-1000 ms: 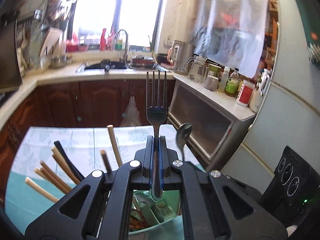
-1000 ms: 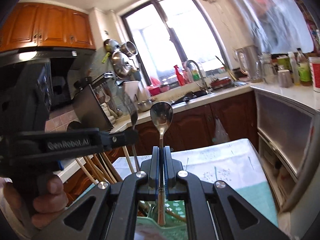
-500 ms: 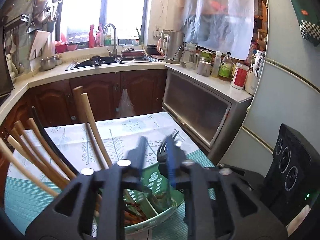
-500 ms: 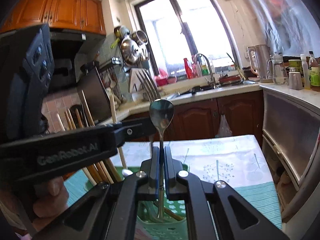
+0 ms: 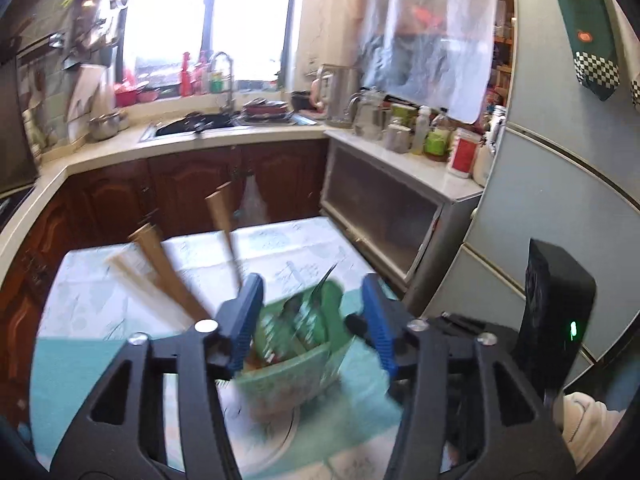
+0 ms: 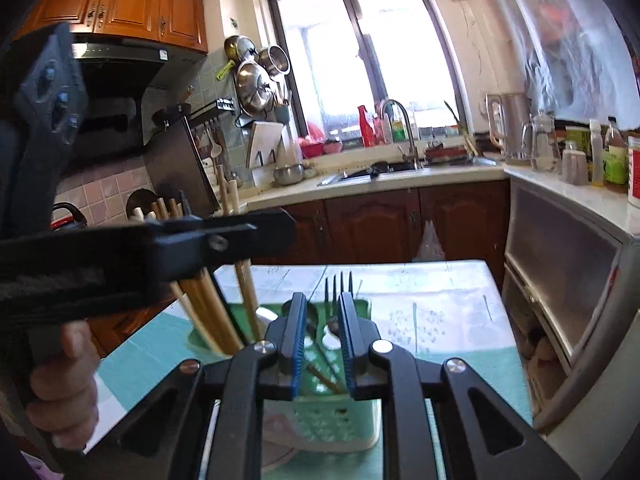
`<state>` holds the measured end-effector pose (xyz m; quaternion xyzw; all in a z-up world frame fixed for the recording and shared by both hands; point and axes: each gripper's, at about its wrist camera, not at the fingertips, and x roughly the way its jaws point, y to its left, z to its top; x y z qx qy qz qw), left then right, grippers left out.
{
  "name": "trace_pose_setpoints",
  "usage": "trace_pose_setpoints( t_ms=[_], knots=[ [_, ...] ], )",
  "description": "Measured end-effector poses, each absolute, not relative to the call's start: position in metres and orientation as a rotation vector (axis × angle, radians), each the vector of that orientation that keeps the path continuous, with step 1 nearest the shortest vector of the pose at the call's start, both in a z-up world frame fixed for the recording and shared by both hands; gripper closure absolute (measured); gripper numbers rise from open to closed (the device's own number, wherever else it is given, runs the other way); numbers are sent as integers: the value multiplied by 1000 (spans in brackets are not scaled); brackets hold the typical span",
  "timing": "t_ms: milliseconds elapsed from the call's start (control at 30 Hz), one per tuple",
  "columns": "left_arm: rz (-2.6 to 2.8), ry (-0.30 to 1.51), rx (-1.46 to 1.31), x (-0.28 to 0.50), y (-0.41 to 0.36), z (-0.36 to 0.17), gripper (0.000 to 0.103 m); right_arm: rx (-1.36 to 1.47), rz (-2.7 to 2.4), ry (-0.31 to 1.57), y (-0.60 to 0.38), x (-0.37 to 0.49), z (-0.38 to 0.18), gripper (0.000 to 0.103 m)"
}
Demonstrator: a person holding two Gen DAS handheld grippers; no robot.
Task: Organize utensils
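My left gripper (image 5: 312, 320) has its jaws wide apart, holding nothing. My right gripper (image 6: 322, 344) is parted too, empty. The fork (image 6: 339, 294) and spoon (image 6: 310, 322) stand in the green caddy (image 6: 336, 420), lower centre of the right view, chopsticks (image 6: 208, 300) at its left.

Green perforated utensil basket (image 6: 336, 420) sits on teal, leaf-printed white tablecloth (image 6: 432, 312).

Right gripper (image 6: 322, 344): standing parted, gripping nothing, above green utensil basket (image 6: 340, 420). Fork (image 6: 340, 292), spoon (image 6: 310, 316), chopsticks (image 6: 208, 304) standing inside; left gripper (image 6: 224, 236) crossing alongside.
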<state>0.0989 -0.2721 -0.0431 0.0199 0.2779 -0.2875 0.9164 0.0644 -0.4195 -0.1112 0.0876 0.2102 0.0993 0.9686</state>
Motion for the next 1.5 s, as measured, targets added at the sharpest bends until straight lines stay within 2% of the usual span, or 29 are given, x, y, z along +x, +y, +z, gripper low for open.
trace_pose_setpoints(
  t_ms=[233,300,367,467,533,600,800,1000,1500],
  knots=[
    [-440,674,-18,58,-208,-55,35,223,169,560,-406,43,-105,86],
    [-381,712,-30,49,-193,-61,31,227,157,583,-398,34,-103,81],
    [-340,727,-37,41,-182,-65,30,241,150,613,-390,27,-101,78],
    [-276,726,-30,28,-169,-70,22,233,131,639,-377,16,-95,75],
    [-231,727,-20,20,-165,-70,21,217,110,641,-369,8,-87,71],
    [-206,740,-15,19,-162,-66,20,218,98,645,-365,3,-81,63],
    [-138,751,-13,3,-148,-47,15,228,63,678,-353,-14,-60,50],
    [-52,727,53,-7,-150,-28,5,243,53,699,-344,-26,-49,46],
    [-35,753,43,-16,-142,-24,5,213,-6,701,-327,-40,-37,45]
  ],
)
